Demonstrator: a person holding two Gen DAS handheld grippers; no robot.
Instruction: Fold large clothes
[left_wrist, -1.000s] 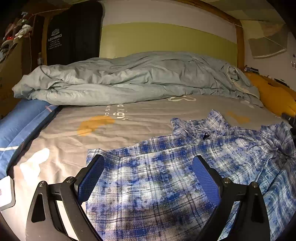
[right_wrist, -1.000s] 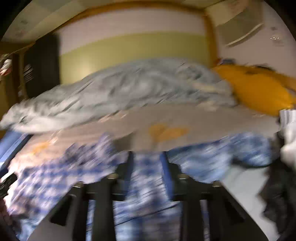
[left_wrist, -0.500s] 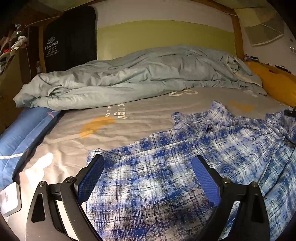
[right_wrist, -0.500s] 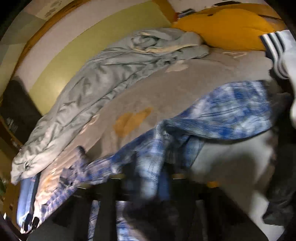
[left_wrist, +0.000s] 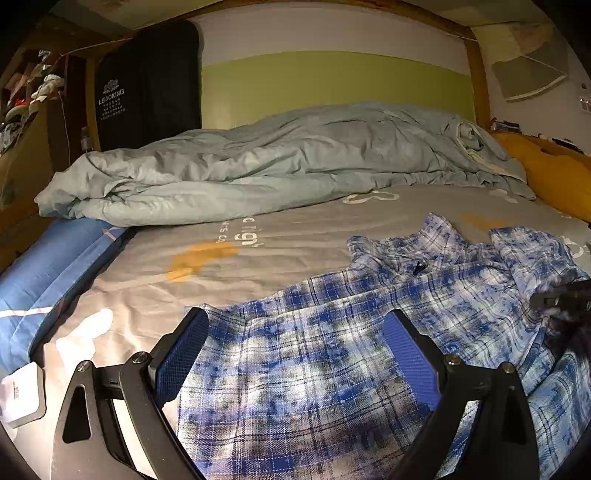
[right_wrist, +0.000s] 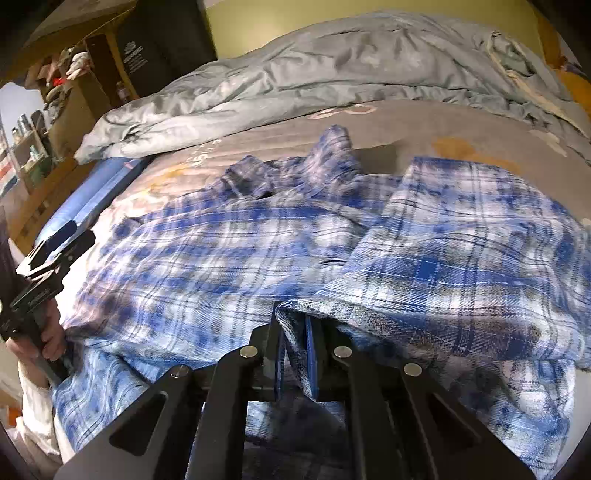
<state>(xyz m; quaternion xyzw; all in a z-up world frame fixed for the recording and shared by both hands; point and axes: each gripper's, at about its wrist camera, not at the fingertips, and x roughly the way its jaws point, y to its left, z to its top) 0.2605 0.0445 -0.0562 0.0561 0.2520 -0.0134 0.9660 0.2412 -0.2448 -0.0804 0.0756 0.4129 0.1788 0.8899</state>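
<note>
- The plaid shirt (left_wrist: 332, 354) lies spread on the near part of the bed (left_wrist: 258, 258); its collar points toward the far side, and its right part is doubled over the body.
- The right gripper (right_wrist: 295, 354) has just been closing; its fingers now pinch an edge of the shirt's cloth, probably to carry that side across for a fold.
- The left gripper (left_wrist: 295, 354) hovers low over the shirt's near left part, jaws spread wide and gripping nothing (likely waiting to pin or take a corner).
- The grey printed sheet gives a broad, soft surface; a rumpled pale-blue duvet (left_wrist: 277, 166) is heaped at the far side, below a green headboard (left_wrist: 332, 85); a yellow pillow (left_wrist: 554, 177) sits far right, a blue one (left_wrist: 48, 266) at the left edge.
</note>
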